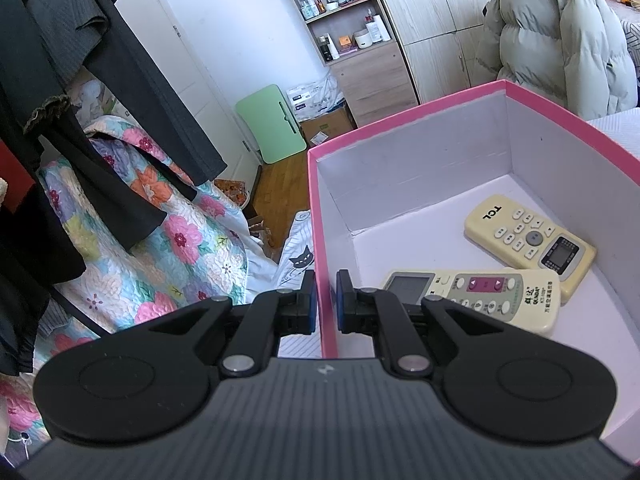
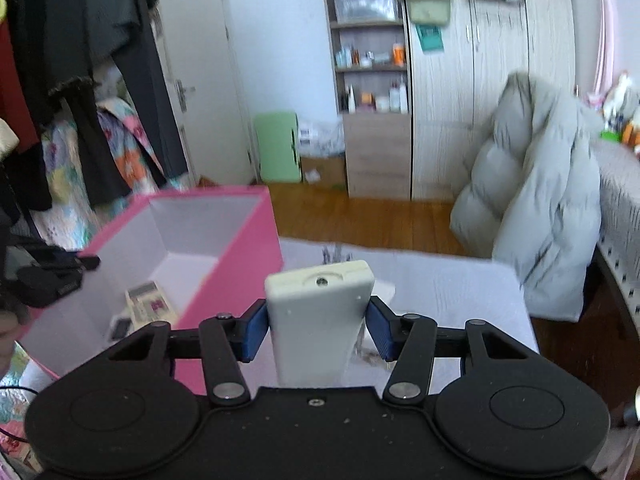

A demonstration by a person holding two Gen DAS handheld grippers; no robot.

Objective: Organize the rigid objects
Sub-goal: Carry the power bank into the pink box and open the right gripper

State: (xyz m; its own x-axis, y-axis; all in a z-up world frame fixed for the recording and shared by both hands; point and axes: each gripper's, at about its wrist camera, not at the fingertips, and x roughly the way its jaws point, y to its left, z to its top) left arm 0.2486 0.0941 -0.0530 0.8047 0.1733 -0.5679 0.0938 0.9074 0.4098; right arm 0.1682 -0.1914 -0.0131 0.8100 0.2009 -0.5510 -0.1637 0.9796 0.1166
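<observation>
Right gripper (image 2: 316,330): clenched on a white rectangular plastic remote control (image 2: 320,312), its blue pads (image 2: 256,332) pressing the remote's two long sides; the remote stands nose-up between them, above the white tabletop (image 2: 440,288) and just right of the box.
Left gripper (image 1: 326,300): nipped onto the near wall of the pink cardboard box with white lining (image 1: 420,108), one pad outside and one inside.
Risk, slip: the remote's sides look smooth and the grip sits low on it, so I judge it could pivot or slide out on the way over.
Risk, box: a knock against the pink rim could tip or drag the box if the left hold loosens.
Risk, landing: dropped from height, it may strike the remotes already inside.
Count, remotes: three; one held, two in the box, a cream TCL remote (image 1: 530,236) and a cream QUNDA remote (image 1: 476,296), overlapping.
Count, boxes: one.
Count, grippers: two.
</observation>
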